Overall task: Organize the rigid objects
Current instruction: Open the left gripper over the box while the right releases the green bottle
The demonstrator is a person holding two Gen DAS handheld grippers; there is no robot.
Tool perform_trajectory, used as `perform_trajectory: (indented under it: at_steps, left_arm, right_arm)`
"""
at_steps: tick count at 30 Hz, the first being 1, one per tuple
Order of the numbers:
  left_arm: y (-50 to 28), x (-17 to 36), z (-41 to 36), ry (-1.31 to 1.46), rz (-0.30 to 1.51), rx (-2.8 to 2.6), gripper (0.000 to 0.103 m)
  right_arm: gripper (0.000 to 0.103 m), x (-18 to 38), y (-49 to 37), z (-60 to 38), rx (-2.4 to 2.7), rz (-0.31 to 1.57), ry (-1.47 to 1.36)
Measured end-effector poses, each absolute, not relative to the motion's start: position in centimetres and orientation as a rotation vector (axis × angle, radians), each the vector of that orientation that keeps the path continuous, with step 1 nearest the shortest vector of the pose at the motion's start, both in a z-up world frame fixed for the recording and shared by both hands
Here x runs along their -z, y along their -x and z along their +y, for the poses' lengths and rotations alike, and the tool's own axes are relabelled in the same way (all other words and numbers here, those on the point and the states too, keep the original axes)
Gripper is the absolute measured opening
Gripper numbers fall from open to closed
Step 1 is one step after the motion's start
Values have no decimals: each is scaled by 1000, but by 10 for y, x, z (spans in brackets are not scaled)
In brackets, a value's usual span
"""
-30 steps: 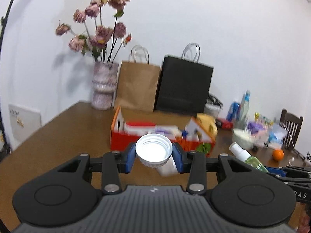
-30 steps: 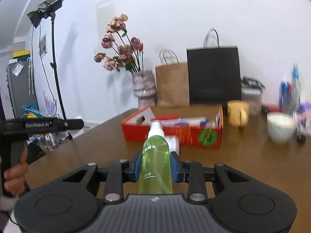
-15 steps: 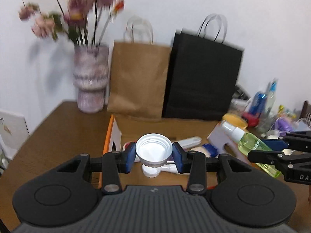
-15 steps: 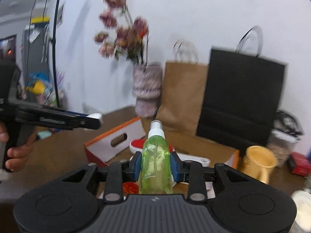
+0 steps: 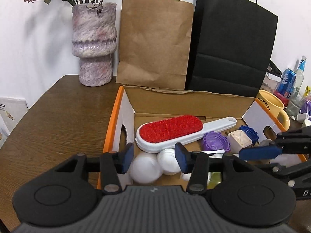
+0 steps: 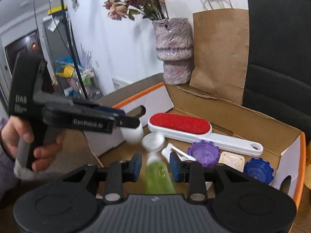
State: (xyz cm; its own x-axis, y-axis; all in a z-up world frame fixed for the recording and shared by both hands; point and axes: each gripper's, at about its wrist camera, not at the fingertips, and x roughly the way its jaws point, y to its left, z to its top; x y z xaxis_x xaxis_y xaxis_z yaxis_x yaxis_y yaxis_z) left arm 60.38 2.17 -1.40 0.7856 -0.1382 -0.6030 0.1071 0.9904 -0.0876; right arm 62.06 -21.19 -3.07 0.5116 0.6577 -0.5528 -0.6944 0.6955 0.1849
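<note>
Both grippers hover over the box [image 5: 194, 101]: left gripper [image 5: 154, 156] opening, white jar [image 5: 144, 168] released below; right gripper [image 6: 155, 163] unclenched around the green bottle [image 6: 158, 176], lengthwise between its jaws.

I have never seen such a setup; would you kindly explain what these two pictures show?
No robot: a person holds a claw in each hand, each carrying a camera looking forward along it. One picture comes from the left claw, one from the right claw. Both hang over a cardboard box on a wooden table, holding a red lint brush and bottle caps. The left claw is opening, a white bottle loose beneath it. A green spray bottle sits within the right claw; grip unclear.
</note>
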Motion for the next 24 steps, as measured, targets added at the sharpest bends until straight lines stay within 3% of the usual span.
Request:
perform_trajectory:
  at_steps: [3, 13, 16, 24]
  left_arm:
    - [-602, 11, 22, 49, 645, 127, 51]
    - [-565, -28, 21, 55, 592, 130, 51]
    - [-540, -46, 22, 61, 550, 132, 60]
    - [-442, -72, 24, 62, 450, 131, 69]
  right_arm:
    - [39, 27, -619, -219, -788, 617, 45]
    - [42, -15, -578, -240, -679, 583, 89]
    - [54, -26, -551, -246, -602, 582, 135]
    - [55, -50, -461, -273, -522, 544, 135]
